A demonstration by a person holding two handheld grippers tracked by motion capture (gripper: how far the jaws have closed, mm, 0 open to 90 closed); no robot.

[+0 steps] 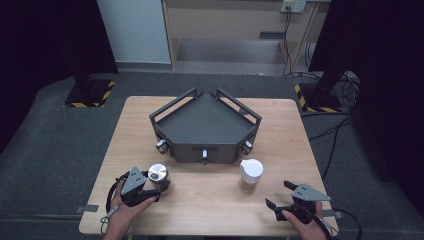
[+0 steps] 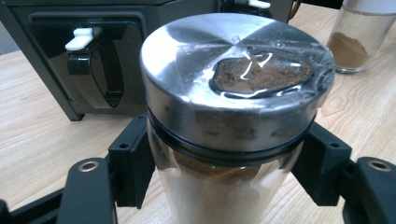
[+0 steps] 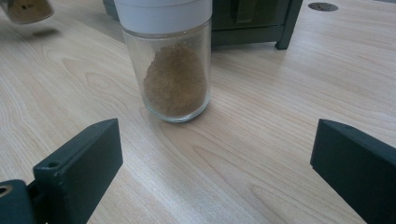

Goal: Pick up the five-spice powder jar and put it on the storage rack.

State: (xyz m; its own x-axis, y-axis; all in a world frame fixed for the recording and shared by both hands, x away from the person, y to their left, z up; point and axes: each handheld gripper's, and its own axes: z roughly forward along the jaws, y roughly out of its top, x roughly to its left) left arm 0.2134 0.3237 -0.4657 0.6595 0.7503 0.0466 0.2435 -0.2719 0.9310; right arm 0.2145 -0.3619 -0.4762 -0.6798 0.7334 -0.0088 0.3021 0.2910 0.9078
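Note:
A glass jar with a steel lid (image 2: 236, 79) holds brown powder. My left gripper (image 2: 228, 161) is shut on its glass body just below the lid. From above, that jar (image 1: 159, 174) is at the table's front left, in my left gripper (image 1: 158, 184). A second glass jar with a white lid (image 3: 170, 60), partly filled with brown granules, stands on the table (image 3: 261, 140) a short way ahead of my right gripper (image 3: 219, 154). The right gripper (image 1: 278, 194) is open at the front right, its jaws wide apart with nothing between them. The white-lidded jar (image 1: 251, 175) stands to its left.
A dark grey angular tray with rails (image 1: 205, 125) occupies the table's middle, with white latches along its front wall (image 2: 140, 28). Bare wood lies between the two jars. Black stands and cables sit on the floor beyond the table.

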